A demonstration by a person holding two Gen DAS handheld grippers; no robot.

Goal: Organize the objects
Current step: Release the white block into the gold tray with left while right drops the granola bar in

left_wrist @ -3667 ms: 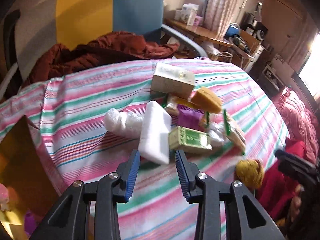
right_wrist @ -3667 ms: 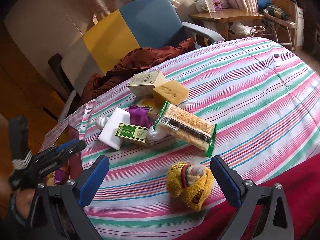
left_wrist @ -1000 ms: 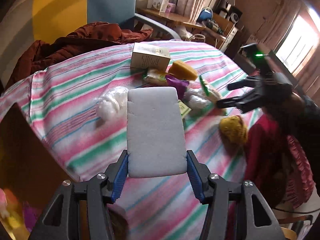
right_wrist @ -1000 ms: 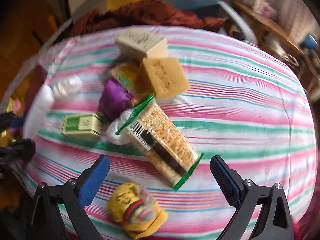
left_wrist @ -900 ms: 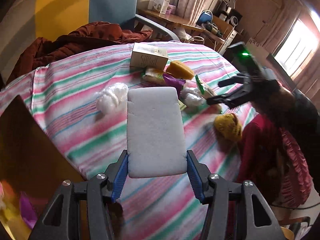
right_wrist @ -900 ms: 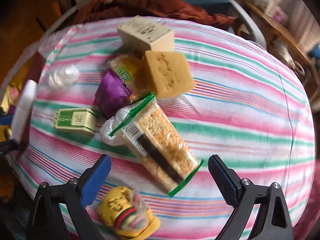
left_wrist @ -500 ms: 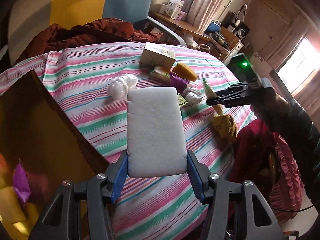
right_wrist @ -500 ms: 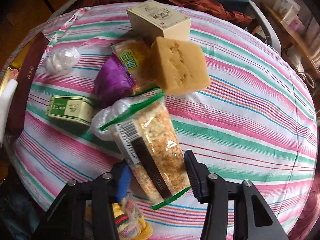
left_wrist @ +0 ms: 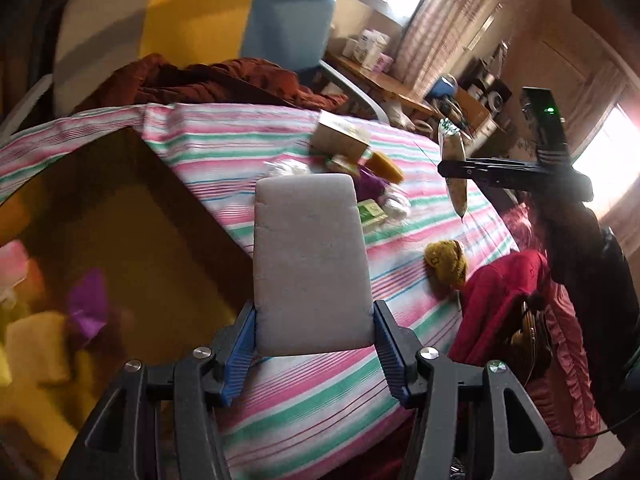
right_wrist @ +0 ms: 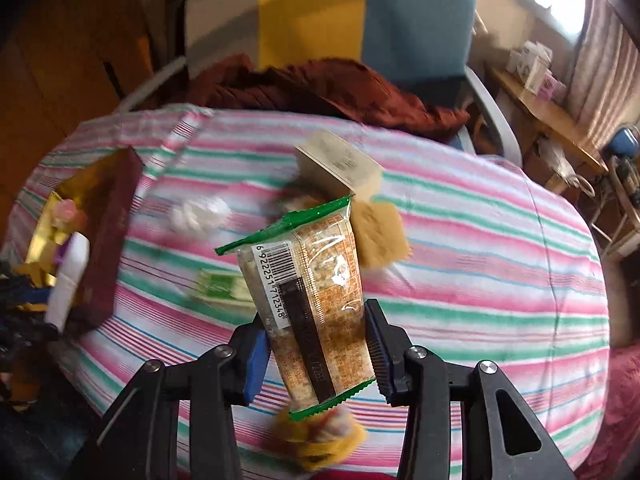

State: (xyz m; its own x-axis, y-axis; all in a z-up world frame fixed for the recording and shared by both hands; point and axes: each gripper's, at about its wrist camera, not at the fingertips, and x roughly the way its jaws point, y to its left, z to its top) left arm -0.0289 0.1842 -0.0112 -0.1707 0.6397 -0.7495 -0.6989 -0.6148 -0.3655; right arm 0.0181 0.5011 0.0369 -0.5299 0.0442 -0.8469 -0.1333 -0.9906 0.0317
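My left gripper point(left_wrist: 314, 346) is shut on a white foam block point(left_wrist: 310, 260) and holds it in the air beside an open dark-red box point(left_wrist: 120, 216) with a gold lining. My right gripper point(right_wrist: 316, 344) is shut on a clear cracker packet with green ends point(right_wrist: 310, 292), lifted above the striped tablecloth point(right_wrist: 480, 264). The packet also shows in the left wrist view point(left_wrist: 454, 168), hanging from the right gripper. The box point(right_wrist: 108, 232) stands at the table's left edge with the foam block point(right_wrist: 70, 276) next to it.
On the cloth lie a cream carton point(right_wrist: 338, 166), a tan sponge point(right_wrist: 380, 236), a green box point(right_wrist: 220, 286), a white plastic wad point(right_wrist: 198, 212), a purple packet point(left_wrist: 370, 186) and a yellow knitted hat point(left_wrist: 446, 262). A yellow-and-blue chair point(right_wrist: 360, 16) with a brown garment stands behind.
My right gripper has shut on the cracker packet and lifted it off the table. My left gripper has carried the foam block left, toward the open box.
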